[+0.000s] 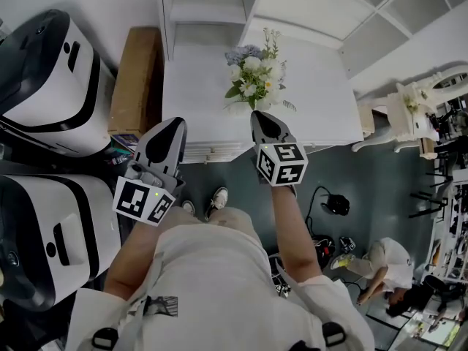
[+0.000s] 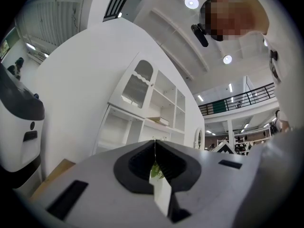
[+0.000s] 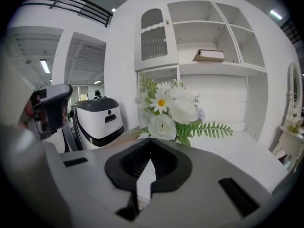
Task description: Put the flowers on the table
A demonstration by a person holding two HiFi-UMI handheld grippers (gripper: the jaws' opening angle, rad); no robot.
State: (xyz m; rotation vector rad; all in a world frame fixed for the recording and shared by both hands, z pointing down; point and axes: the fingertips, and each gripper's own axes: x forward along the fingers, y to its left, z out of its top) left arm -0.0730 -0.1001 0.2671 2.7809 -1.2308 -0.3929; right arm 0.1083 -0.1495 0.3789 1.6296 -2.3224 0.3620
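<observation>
Two grippers at a white bench, the right one holding a bunch of flowers.
My left gripper [image 1: 174,125] is closed on nothing and waits at the bench [image 1: 325,101] edge, out of the way. My right gripper [image 3: 150,139] is closed, pinching the stems, I judge. The flowers [image 3: 170,109] rise just beyond its tips, over the bench, placed for setting down.

White-and-green flowers [image 1: 254,77], white table [image 1: 196,93]

Head view steeply down over table [image 1: 322,101]; both gripper views low, toward same white shelving [image 3: 213,84].
</observation>
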